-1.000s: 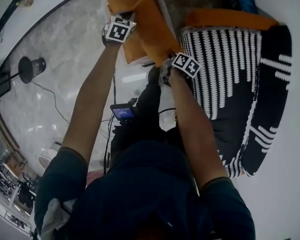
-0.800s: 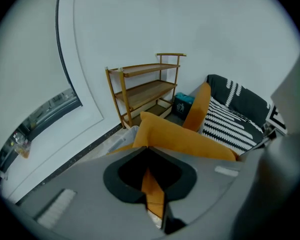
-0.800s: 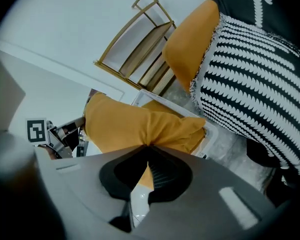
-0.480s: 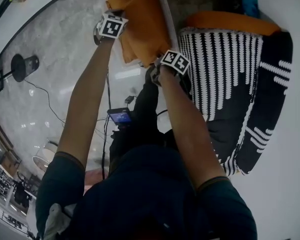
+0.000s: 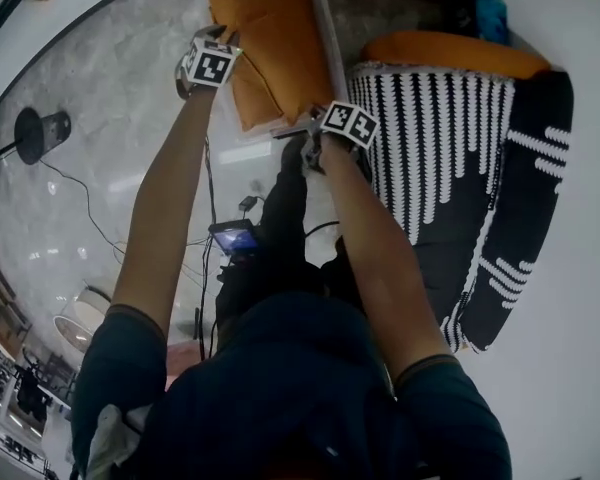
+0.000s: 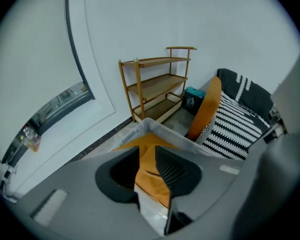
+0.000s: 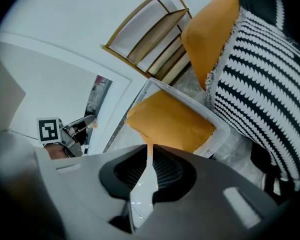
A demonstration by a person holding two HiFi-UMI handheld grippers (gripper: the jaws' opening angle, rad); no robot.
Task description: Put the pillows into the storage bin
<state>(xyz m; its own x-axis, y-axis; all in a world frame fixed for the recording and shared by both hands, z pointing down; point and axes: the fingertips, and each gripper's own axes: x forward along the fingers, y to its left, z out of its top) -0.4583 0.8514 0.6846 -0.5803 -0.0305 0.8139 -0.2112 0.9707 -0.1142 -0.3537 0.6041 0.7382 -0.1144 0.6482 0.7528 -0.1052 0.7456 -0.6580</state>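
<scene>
Since the frame a second ago, both grippers have shifted toward 11 o'clock in the head view. The orange pillow [image 5: 275,53] has gone from standing tilted over the rim to lying flatter inside the storage bin [image 5: 325,28].

The left gripper [image 6: 147,151] has just been opening its jaws. They stand partly apart, with pillow fabric showing in the gap but neither pad pressing on it. The right gripper [image 7: 150,151] is almost fully closed and pinches a thin corner of the same pillow. The bin sits at 12 o'clock in the head view.

Assessment: the first pillow is as good as placed, and only the right grip remains to be let go. A second orange pillow [image 5: 450,53] lies at 1 o'clock on the striped cover [image 5: 430,138], near the bin and not yet taken up.
</scene>
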